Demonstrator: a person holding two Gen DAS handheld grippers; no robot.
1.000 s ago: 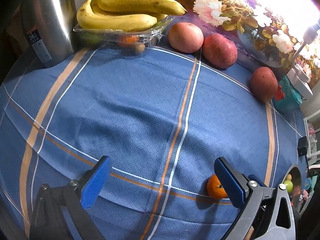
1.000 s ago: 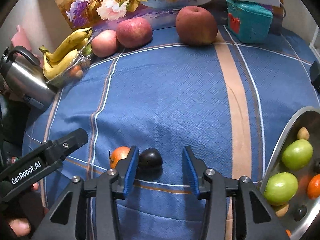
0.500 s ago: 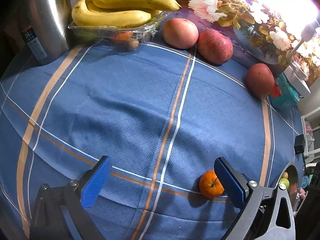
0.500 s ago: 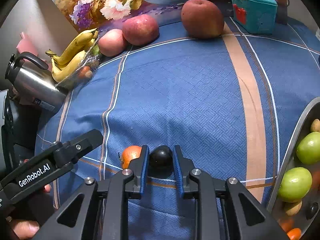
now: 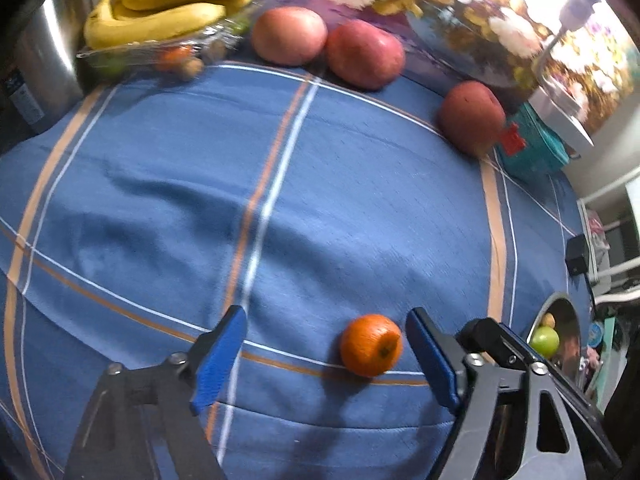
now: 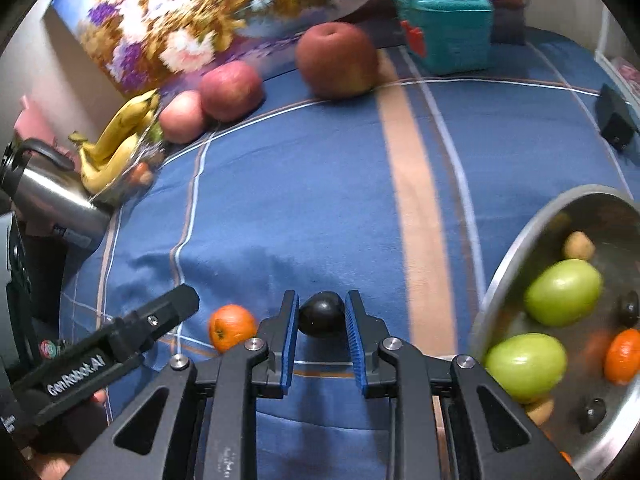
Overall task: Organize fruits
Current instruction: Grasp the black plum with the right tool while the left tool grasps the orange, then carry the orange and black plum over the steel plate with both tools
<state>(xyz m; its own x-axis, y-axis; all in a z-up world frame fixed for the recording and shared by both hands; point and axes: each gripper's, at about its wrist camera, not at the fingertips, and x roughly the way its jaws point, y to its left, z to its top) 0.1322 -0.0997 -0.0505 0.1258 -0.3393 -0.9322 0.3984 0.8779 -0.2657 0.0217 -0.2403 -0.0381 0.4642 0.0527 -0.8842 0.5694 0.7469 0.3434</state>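
Observation:
A small orange tangerine (image 5: 371,345) lies on the blue checked cloth, between the blue pads of my left gripper (image 5: 326,334). Its jaws are closing, and the tangerine sits nearer the right pad with gaps on both sides. My right gripper (image 6: 321,312) is shut on a small dark plum (image 6: 321,313). The same tangerine (image 6: 232,327) shows just left of it, with one left-gripper finger (image 6: 132,330) beside it. A steel bowl (image 6: 516,248) at the right holds green fruits (image 6: 563,292), an orange one and several small dark and tan ones.
Along the back stand three red apples (image 5: 364,54), bananas (image 5: 168,12) on a clear tray, a steel kettle (image 6: 48,192), a teal box (image 6: 448,28) and a flowered panel. A small black box (image 6: 614,122) sits at the right edge.
The right gripper closed on the dark plum and shifted toward the bowl. The left gripper moved over until the tangerine lay between its pads, and its jaws narrowed.

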